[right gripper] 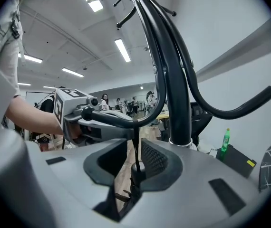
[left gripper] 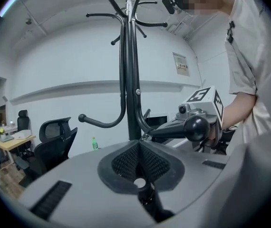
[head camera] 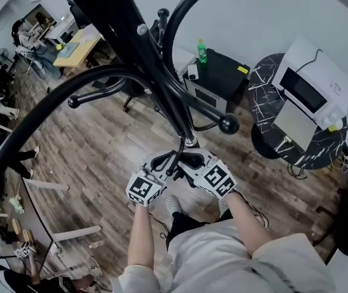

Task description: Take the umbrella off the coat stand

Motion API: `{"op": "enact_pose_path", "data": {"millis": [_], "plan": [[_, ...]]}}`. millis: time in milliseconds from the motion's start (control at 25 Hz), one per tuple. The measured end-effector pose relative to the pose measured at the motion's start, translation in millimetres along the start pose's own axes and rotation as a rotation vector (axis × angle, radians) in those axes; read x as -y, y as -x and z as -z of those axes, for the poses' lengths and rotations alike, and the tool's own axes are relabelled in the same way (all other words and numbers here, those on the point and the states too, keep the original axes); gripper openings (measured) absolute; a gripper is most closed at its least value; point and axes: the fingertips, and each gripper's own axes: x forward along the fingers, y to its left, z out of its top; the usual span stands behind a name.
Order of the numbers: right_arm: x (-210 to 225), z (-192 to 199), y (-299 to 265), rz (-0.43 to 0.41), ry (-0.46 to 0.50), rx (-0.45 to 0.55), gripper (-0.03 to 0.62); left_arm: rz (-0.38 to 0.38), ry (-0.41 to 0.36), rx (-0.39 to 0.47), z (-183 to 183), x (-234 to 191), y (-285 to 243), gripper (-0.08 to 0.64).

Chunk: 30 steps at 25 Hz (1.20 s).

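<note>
A black coat stand point(head camera: 155, 72) rises in front of me, and one low hook point(right gripper: 111, 120) ends in a ball point(left gripper: 196, 127). From that hook a thin strap point(right gripper: 134, 137) hangs down to the dark top of the umbrella point(right gripper: 136, 169). My left gripper point(left gripper: 139, 153) is shut, its pads meeting on the strap, with the umbrella's dark body point(left gripper: 147, 198) just below. My right gripper point(right gripper: 135, 156) faces it from the other side. Its jaws stand apart, with the strap and the umbrella top between them and untouched. In the head view both grippers point(head camera: 165, 162) point(head camera: 189, 162) meet under the hook.
A microwave point(head camera: 311, 90) sits on a black marbled round table point(head camera: 265, 72) at the right. A black cabinet point(head camera: 223, 72) with a green bottle point(head camera: 202, 50) stands by the wall. Office chairs point(left gripper: 54, 137), desks and people fill the room's left side. My feet point(head camera: 174, 205) are close to the stand's base.
</note>
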Motion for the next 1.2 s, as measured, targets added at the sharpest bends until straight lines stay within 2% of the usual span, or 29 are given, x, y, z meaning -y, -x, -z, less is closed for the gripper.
{"op": "enact_pose_path", "data": {"millis": [80, 120, 200, 400, 720, 1200], "plan": [[3.0, 0.3, -0.1, 0.023, -0.007, 0.004, 0.086, 0.013, -0.013, -0.01, -0.5, 1.7, 0.4, 0.021], [5.2, 1.0, 0.0, 0.034, -0.012, 0.003, 0.02, 0.018, -0.017, -0.014, -0.6, 2.5, 0.0, 0.021], [6.7, 2.7, -0.3, 0.036, -0.01, -0.001, 0.026, 0.019, -0.017, -0.02, -0.7, 3.5, 0.2, 0.021], [11.6, 4.6, 9.4, 0.042, 0.071, -0.035, 0.009, 0.002, -0.021, -0.011, -0.8, 1.6, 4.7, 0.021], [5.9, -14.5, 24.1, 0.027, 0.115, -0.023, 0.008, -0.018, -0.041, -0.008, -9.8, -4.8, 12.9, 0.021], [-14.7, -33.6, 31.4, -0.034, 0.131, -0.022, 0.008, -0.027, -0.11, -0.009, -28.6, -0.6, 29.9, 0.021]]}}
